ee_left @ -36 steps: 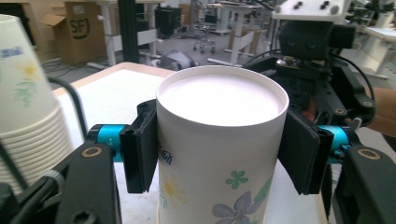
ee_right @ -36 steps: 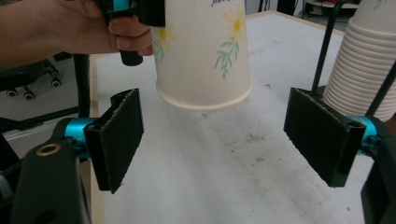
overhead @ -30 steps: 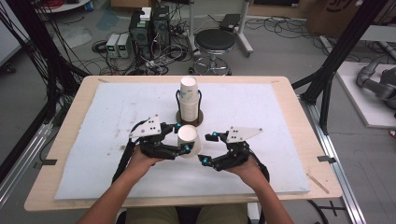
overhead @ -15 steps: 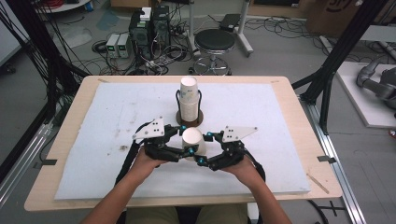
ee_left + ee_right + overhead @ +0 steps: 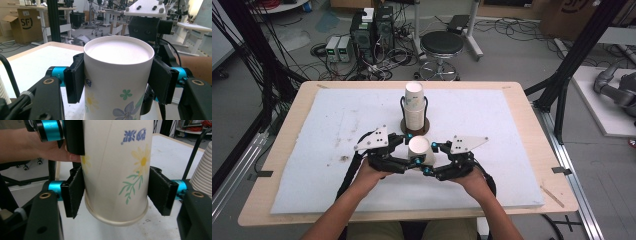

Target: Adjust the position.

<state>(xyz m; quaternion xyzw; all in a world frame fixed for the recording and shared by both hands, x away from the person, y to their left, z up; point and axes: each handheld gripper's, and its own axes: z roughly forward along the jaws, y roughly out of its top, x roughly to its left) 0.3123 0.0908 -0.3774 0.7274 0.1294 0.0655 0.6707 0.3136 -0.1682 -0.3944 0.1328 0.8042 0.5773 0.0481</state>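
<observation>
A white paper cup (image 5: 419, 148) with printed flowers stands upside down, base up, between both grippers near the table's front middle. My left gripper (image 5: 408, 161) is shut on its upper part; in the left gripper view its pads (image 5: 75, 77) press both sides of the cup (image 5: 117, 75). My right gripper (image 5: 431, 164) has just been closing its jaws. Its pads (image 5: 73, 195) now press the cup (image 5: 115, 170) just above the rim. The left gripper's pad (image 5: 73, 135) grips higher up. Whether the rim touches the table I cannot tell.
A stack of paper cups (image 5: 414, 102) stands in a black wire holder (image 5: 415, 126) just behind the grippers; the stack (image 5: 203, 170) lies close on the right in the right gripper view. The white foam mat (image 5: 312, 150) covers the wooden table (image 5: 532, 125).
The right gripper's jaws, wide apart beside the cup before, have closed onto its sides. The cup has shifted slightly to the right. The left gripper keeps its grip.
</observation>
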